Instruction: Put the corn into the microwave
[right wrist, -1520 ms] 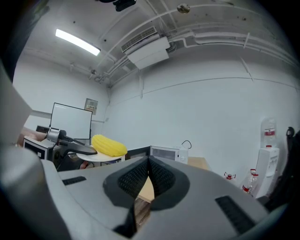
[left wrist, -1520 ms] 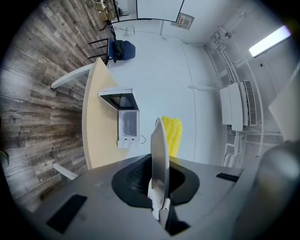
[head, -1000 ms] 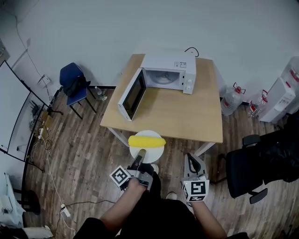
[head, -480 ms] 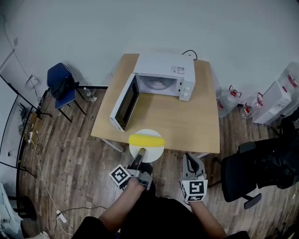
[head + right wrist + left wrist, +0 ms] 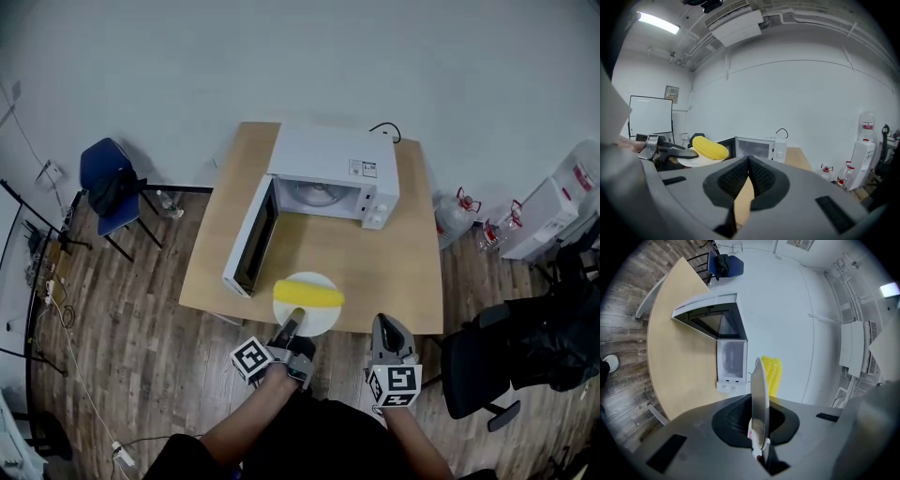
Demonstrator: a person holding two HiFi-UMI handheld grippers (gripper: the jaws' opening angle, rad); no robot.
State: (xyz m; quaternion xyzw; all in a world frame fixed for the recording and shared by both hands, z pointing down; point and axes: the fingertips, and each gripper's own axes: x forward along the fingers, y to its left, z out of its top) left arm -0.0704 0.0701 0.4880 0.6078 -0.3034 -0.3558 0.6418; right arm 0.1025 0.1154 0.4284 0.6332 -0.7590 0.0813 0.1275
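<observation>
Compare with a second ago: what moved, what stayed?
The plate with the corn, carried in the left tongs, moved forward from short of the table to over its near edge. Unchanged: left tongs shut on the plate, right tongs shut empty, microwave door open.

The left claw [image 5: 292, 324] holds a plate [image 5: 324, 319] bearing corn [image 5: 308, 294].

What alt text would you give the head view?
The left gripper holds a white plate bearing a yellow corn cob at the near edge of a wooden table, facing an open microwave; the right gripper is shut and empty.
</observation>
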